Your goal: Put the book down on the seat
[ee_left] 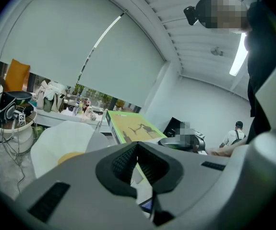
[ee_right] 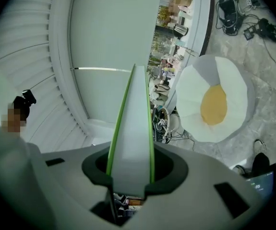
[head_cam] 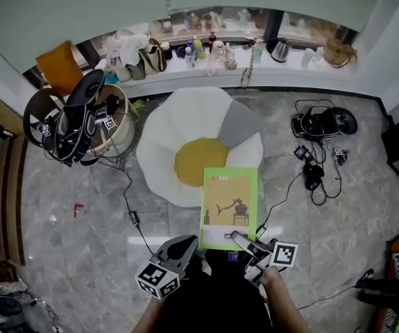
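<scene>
I note a window counter [head_cam: 268, 71] carrying bottles [head_cam: 199, 47], a kettle [head_cam: 279, 49] and a bag [head_cam: 153, 58]. On the floor [head_cam: 81, 241]: a cable-filled bin [head_cam: 74, 120] at left, black devices [head_cam: 322, 123] with tangled leads at right.

Even, bright daylight comes from the window [head_cam: 300, 28]; a ceiling lamp [ee_left: 237, 56] glares. Fisheye bending and dark corners mark both gripper views.

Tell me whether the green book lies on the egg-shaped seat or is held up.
Held up: the right claw clamps the book, and the right gripper view shows the seat apart from it.
</scene>
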Action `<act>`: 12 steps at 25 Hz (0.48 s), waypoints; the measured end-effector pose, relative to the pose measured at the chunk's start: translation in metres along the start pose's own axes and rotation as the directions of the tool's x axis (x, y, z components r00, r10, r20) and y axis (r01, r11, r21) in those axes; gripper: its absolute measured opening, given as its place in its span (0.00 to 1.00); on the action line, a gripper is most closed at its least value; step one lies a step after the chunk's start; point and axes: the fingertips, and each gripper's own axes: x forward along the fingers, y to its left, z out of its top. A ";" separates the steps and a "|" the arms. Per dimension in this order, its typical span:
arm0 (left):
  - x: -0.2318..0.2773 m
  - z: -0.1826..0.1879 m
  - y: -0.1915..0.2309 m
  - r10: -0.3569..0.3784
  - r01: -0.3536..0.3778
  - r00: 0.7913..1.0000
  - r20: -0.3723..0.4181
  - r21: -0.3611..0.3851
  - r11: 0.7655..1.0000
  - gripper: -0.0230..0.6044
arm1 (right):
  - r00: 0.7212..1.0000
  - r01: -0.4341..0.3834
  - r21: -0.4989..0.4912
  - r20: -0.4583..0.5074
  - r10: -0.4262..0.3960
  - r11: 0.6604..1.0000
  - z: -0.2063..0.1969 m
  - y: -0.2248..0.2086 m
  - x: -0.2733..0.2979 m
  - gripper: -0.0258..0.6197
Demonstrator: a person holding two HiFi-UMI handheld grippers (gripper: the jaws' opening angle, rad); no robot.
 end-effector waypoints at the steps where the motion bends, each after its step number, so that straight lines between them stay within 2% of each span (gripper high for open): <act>1: 0.001 0.000 0.002 0.005 -0.005 1.000 -0.002 0.002 1.000 0.06 | 1.000 0.002 0.007 -0.007 -0.002 1.000 0.000 -0.003 0.001 0.27; 6: 0.002 0.006 0.017 0.037 -0.037 0.999 -0.009 -0.012 0.999 0.06 | 0.999 0.011 0.049 -0.037 -0.009 0.999 0.000 -0.006 0.015 0.27; 12: 0.010 0.015 0.043 0.031 -0.031 0.999 -0.010 -0.022 0.999 0.06 | 0.999 0.028 0.046 -0.040 -0.026 0.999 0.011 -0.012 0.039 0.27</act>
